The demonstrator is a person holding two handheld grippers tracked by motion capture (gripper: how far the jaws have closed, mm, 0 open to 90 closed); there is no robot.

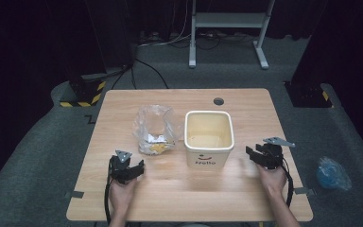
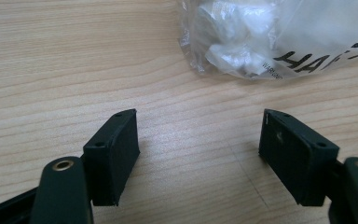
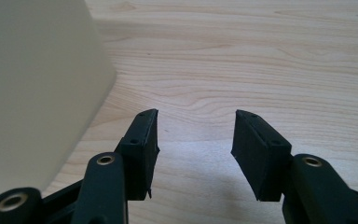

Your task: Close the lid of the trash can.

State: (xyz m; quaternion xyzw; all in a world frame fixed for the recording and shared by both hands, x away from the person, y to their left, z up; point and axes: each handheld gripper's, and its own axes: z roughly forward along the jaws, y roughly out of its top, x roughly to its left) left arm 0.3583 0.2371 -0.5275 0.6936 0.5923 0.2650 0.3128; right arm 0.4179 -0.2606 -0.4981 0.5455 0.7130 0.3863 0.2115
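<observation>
Bag [image 1: 154,130]: one, clear plastic, crumpled, scraps inside; surface centre, at 9 o'clock of bin.
Bin [image 1: 209,137]: one, cream, seems empty.
Left gripper [image 1: 131,166]: at 6 o'clock of bag, jaws wide, holding nothing.
Right gripper [image 1: 255,152]: at 3 o'clock of bin, jaws apart, empty.
Progress: likely unstarted; bag ungrasped, everything left.
Surface [image 1: 123,106]: one, wooden.

Matt pale-wood table [image 1: 179,189], glossy crinkled clear-plastic bag [image 1: 154,126] (printed), smooth cream plastic bin [image 1: 209,142]

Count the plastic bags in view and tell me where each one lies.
2. A clear plastic bag with scraps inside lies on the table, left of the cream bin. A blue plastic bag lies on the floor, right of the table.
</observation>
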